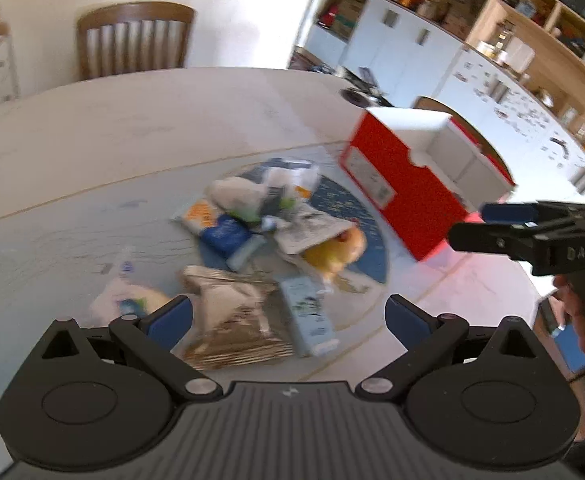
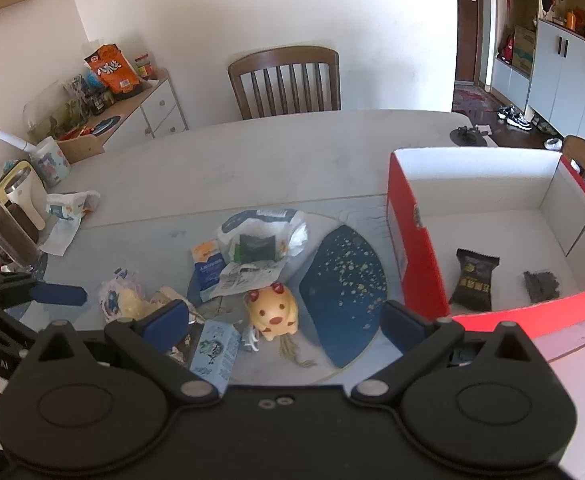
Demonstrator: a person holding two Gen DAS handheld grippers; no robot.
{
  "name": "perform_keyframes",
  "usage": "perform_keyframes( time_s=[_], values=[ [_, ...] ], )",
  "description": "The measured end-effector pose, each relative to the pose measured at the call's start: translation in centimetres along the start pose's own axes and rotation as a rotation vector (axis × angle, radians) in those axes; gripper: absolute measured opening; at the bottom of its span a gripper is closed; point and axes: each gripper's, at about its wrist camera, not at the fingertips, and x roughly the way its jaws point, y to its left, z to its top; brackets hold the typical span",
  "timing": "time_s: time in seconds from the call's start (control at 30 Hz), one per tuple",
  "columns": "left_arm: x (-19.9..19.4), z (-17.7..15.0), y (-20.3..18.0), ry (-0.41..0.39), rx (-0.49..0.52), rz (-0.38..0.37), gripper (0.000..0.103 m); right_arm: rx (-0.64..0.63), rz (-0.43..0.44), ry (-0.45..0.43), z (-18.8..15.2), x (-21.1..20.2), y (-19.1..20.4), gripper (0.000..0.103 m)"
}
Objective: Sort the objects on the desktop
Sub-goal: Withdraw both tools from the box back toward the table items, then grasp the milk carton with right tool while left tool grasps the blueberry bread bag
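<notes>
Both the left gripper [image 1: 288, 316] and the right gripper [image 2: 284, 318] are spread wide and hold nothing, with the pile of small things [image 2: 248, 264] on the surface [image 2: 252, 152] just ahead and the red box [image 2: 420, 248] to their right.

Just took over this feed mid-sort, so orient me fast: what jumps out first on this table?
The open red cardboard box with white inside stands at the right, holding a black snack packet and a smaller dark packet. Left of it, a yellow pig-shaped toy sits amid a heap of wrappers beside a round blue gold-speckled mat. Both the left tool and right tool hover open above the pile.
</notes>
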Motion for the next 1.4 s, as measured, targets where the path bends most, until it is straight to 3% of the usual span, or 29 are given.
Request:
perform_keyframes(
  time_s=[0.4,0.7,1.27,1.4],
  values=[
    [0.5,-2.5,3.6,0.017,-0.090,0.046,0.103,-0.047,0.020,0.061,-2.0,3.0,3.2,0.097],
    [1.7,-2.6,6.6,0.021,-0.054,0.096,0.103,-0.091,0.035,0.123,-3.1,5.2,5.2,0.090],
    [6.1,-0.9,12.8,0.141,-0.619,0.093,0.102,-0.100,0.050,0.195,-3.4,9.0,5.8,0.082],
    [6.8,-0.8,12.7,0.147,-0.669,0.140,0.100,-0.112,0.052,0.208,-3.5,9.7,6.1,0.079]
  ],
)
